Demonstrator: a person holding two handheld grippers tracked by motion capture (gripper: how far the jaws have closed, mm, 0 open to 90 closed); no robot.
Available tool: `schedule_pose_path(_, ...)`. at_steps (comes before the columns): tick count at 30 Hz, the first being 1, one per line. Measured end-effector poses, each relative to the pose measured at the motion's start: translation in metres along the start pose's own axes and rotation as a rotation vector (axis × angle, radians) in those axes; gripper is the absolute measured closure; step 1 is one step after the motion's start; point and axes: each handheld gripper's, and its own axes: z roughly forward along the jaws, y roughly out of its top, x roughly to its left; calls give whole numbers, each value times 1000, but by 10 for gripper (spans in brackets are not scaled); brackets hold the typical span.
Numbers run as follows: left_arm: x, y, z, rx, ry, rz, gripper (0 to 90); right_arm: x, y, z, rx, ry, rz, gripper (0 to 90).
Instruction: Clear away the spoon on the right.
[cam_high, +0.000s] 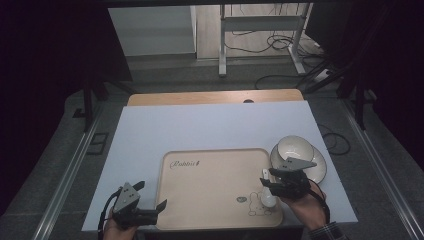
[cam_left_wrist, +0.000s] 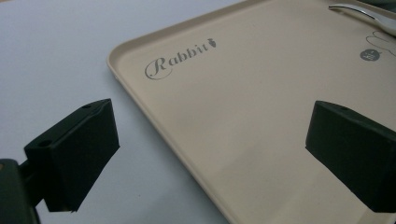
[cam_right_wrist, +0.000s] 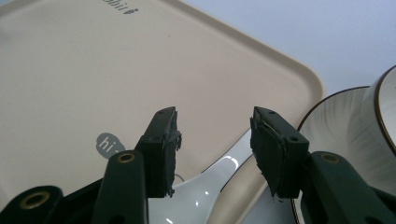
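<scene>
The right gripper (cam_right_wrist: 212, 140) has its jaws moderately apart, straddling the handle of a glossy white ceramic spoon (cam_right_wrist: 205, 191) without pressing on it; the spoon passes beneath and between them. In the high view this right gripper (cam_high: 267, 181) sits over the near right part of the tray, with the spoon (cam_high: 268, 197) lying on the tray beside a small printed rabbit drawing (cam_high: 259, 204) and a grey round "hi" mark (cam_high: 241, 199).

The left gripper (cam_left_wrist: 210, 154) has its jaws spread wide and holds nothing: one jaw hangs over the bare bench top, the other over the tray's surface, with the tray's edge running between them. In the high view the left gripper (cam_high: 152, 197) is at the tray's near left corner.

The beige rectangular plastic tray (cam_high: 210, 170) with rounded corners carries a grey "Rabbit" script (cam_high: 184, 163) near its far left corner. Just beyond its right edge a white ceramic bowl with a thin dark rim (cam_high: 295, 148) sits tilted on a white streaked saucer (cam_high: 317, 170).

All of this rests on a pale lavender-white bench (cam_high: 210, 127) whose far edge shows a wooden strip (cam_high: 200, 97). Beyond it is a grey floor (cam_high: 165, 75) with a white metal frame (cam_high: 260, 35) and loose black cables (cam_high: 280, 42); the surroundings are dark.
</scene>
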Motion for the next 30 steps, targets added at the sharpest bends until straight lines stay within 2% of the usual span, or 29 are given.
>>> schedule_pose_path(13,0,0,0,1,3,-2,26,0,-6,-7,-4,-17,12,432)
schedule_pose_path(30,1,-1,-1,-6,-4,-9,25,-2,-12,-19,-50,-64,28,218)
